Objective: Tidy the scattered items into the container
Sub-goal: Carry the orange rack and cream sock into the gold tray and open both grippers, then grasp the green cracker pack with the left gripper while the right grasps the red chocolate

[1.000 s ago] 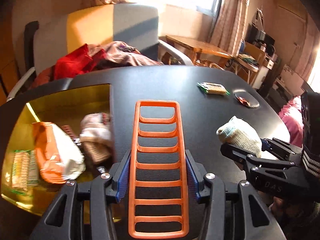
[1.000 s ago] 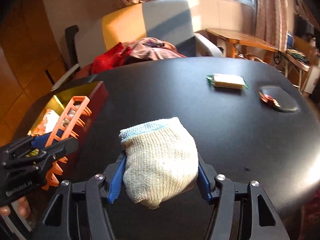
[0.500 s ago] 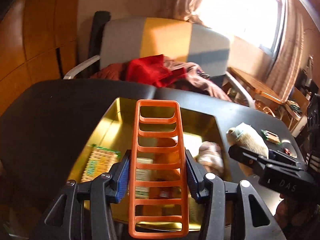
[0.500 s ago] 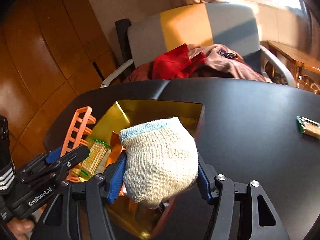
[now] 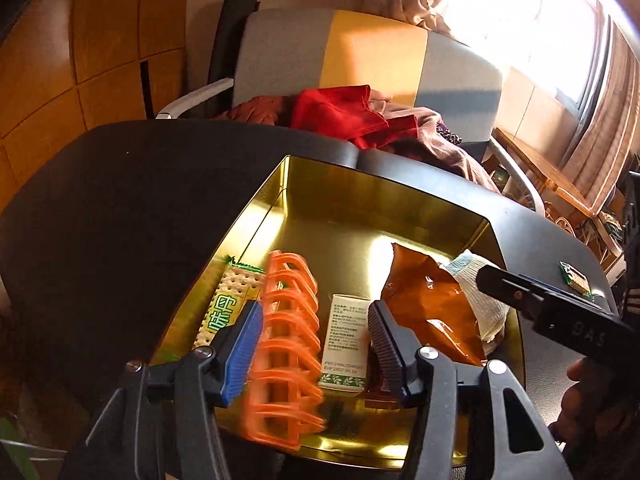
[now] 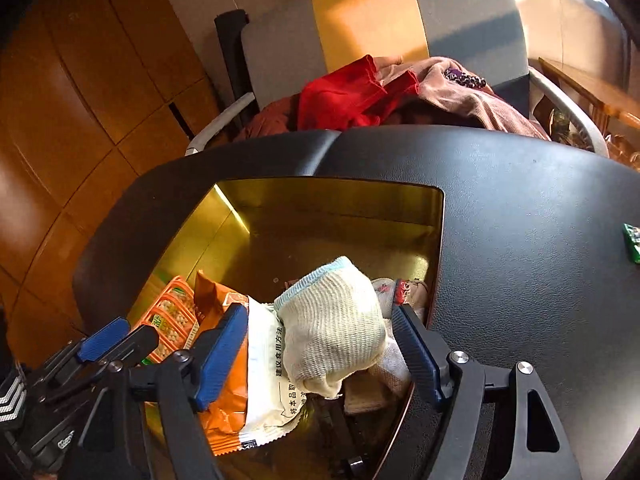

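A gold tin (image 5: pixel 360 200) sits on the black table (image 5: pixel 120 200); it also shows in the right wrist view (image 6: pixel 320 200). My left gripper (image 5: pixel 314 332) is open over it; the orange plastic rack (image 5: pixel 288 344) is loose between the jaws, blurred, tilted against the left pad. My right gripper (image 6: pixel 320 344) is open over the tin's right side; the rolled cream sock (image 6: pixel 332 328) lies between the pads, apart from both, on an orange snack bag (image 6: pixel 228 380). The sock (image 5: pixel 476 296) shows in the left wrist view too.
The tin holds a cracker pack (image 5: pixel 228 304), a white box (image 5: pixel 346 344) and the orange bag (image 5: pixel 428 312). A green cracker packet (image 5: pixel 576 280) lies on the table at right, also in the right wrist view (image 6: pixel 633 240). A chair with clothes (image 5: pixel 352 116) stands behind.
Both grippers moved over the tin and opened. The orange rack slipped from the left jaws and tilts down. The sock dropped from the right jaws onto the items in the tin.
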The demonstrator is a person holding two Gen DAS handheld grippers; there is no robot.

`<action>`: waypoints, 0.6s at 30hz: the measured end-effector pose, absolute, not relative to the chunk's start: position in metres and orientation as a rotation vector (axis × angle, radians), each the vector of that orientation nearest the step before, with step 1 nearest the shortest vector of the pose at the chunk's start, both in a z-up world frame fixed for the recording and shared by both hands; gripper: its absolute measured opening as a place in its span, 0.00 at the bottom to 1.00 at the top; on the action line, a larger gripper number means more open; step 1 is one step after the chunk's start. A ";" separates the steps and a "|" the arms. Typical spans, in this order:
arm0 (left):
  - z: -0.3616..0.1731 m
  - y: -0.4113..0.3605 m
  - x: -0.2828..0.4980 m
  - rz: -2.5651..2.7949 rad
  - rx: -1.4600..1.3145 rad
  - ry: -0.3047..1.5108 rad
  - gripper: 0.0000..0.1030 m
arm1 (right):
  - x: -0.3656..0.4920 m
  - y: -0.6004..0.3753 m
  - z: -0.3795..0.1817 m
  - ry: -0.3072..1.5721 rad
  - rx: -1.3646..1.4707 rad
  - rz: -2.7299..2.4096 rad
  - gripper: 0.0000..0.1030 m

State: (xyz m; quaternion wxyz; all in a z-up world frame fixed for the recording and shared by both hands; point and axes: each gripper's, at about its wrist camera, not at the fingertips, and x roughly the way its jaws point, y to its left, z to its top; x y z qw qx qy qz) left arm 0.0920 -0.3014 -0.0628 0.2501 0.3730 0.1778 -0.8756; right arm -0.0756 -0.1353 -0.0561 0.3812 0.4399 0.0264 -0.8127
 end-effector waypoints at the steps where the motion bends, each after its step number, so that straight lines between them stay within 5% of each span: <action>1: -0.062 -0.300 0.094 -2.384 1.012 0.484 0.54 | -0.074 -0.133 -0.054 0.068 1.115 -2.077 0.73; 18: -0.021 -0.188 0.064 -2.707 1.110 0.319 0.57 | -0.098 0.055 -0.063 -0.194 1.183 -2.380 0.79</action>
